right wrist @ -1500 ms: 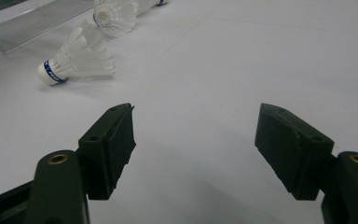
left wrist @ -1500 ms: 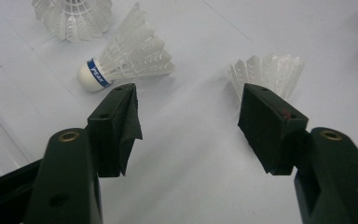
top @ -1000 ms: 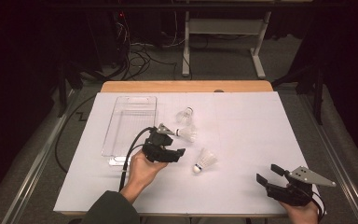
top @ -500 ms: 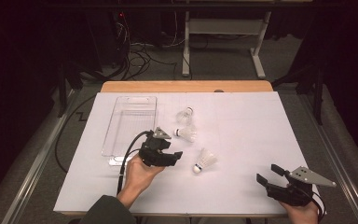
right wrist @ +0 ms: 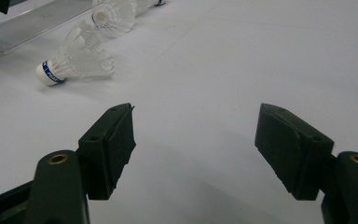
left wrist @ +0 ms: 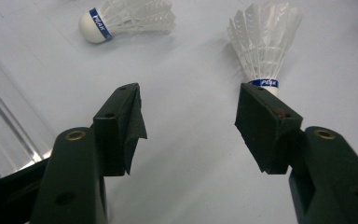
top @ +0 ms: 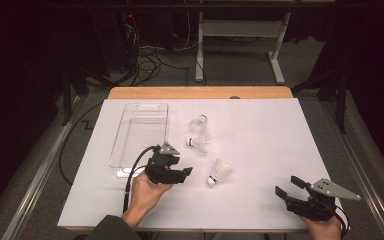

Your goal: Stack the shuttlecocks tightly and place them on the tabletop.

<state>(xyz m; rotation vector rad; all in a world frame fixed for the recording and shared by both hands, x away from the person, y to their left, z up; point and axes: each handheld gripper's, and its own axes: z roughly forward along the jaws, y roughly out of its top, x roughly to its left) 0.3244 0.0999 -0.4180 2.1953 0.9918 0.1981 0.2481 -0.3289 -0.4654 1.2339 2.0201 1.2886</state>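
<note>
Three white shuttlecocks lie on the white table cover [top: 270, 145]. The nearest shuttlecock [top: 220, 172] lies just right of my left gripper [top: 186, 172], whose jaws point at it. In the left gripper view that shuttlecock [left wrist: 265, 46] lies just beyond the right jaw, its cork partly behind the pad, and a second shuttlecock [left wrist: 126, 16] lies farther off. My left gripper [left wrist: 189, 112] is open with only bare table between its jaws. My right gripper [top: 286, 185] rests near the front right edge. The right gripper [right wrist: 196, 126] is open with nothing between its jaws, and the nearest shuttlecock [right wrist: 77, 58] lies ahead to its left.
A clear plastic tray [top: 140, 132] stands at the back left, just beyond my left hand. The two other shuttlecocks [top: 198, 123] [top: 200, 143] lie to the tray's right. A black cable [top: 132, 175] trails from the left gripper.
My left gripper has slid a little toward the near edge of the table. The right gripper and the shuttlecocks have stayed in place.
</note>
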